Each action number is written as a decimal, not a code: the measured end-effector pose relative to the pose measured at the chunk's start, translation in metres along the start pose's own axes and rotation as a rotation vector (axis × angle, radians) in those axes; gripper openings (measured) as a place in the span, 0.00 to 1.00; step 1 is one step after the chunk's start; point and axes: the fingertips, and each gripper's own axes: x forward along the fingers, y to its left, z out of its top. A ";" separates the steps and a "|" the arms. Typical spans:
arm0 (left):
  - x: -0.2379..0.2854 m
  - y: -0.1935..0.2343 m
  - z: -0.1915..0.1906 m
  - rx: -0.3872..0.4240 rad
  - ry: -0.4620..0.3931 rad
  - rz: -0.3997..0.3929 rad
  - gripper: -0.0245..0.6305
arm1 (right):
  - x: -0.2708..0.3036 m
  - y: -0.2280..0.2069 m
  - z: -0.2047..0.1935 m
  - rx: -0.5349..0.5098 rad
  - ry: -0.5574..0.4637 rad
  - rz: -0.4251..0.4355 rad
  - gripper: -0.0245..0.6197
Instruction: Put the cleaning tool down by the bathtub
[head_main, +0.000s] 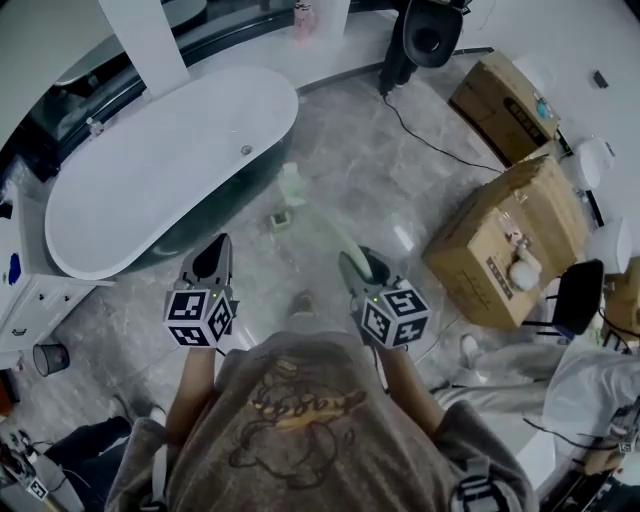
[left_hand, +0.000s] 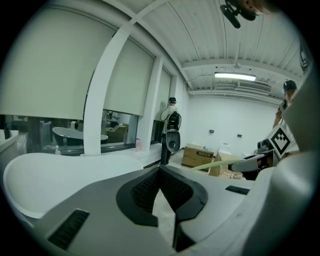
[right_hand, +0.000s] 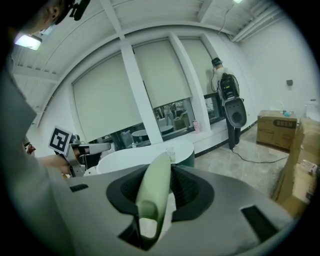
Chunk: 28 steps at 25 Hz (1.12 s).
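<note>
A white oval bathtub (head_main: 150, 180) with a dark outer shell stands on the grey marble floor at the upper left. My right gripper (head_main: 358, 268) is shut on the handle of a pale green long-handled cleaning tool (head_main: 318, 222), whose head reaches out over the floor toward the tub's near end. In the right gripper view the green handle (right_hand: 154, 190) lies between the pads, with the bathtub (right_hand: 145, 155) ahead. My left gripper (head_main: 212, 262) is held level beside it, shut and empty, and its pads (left_hand: 150, 187) meet in front of the tub's rim (left_hand: 60, 175).
Two cardboard boxes (head_main: 510, 240) (head_main: 505, 95) stand at the right. A black floor-standing device (head_main: 425, 40) is by the window ledge, its cable (head_main: 430, 140) trailing over the floor. A black chair (head_main: 578, 297) is at the far right, and a white cabinet (head_main: 25, 290) is left of the tub.
</note>
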 end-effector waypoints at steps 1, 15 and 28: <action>0.008 0.002 0.003 -0.002 -0.002 0.009 0.05 | 0.006 -0.006 0.004 -0.004 0.004 0.007 0.23; 0.067 0.038 0.020 -0.027 0.021 0.095 0.05 | 0.083 -0.043 0.038 -0.034 0.071 0.057 0.23; 0.133 0.074 0.038 -0.004 0.038 0.030 0.05 | 0.136 -0.056 0.068 -0.017 0.042 0.005 0.23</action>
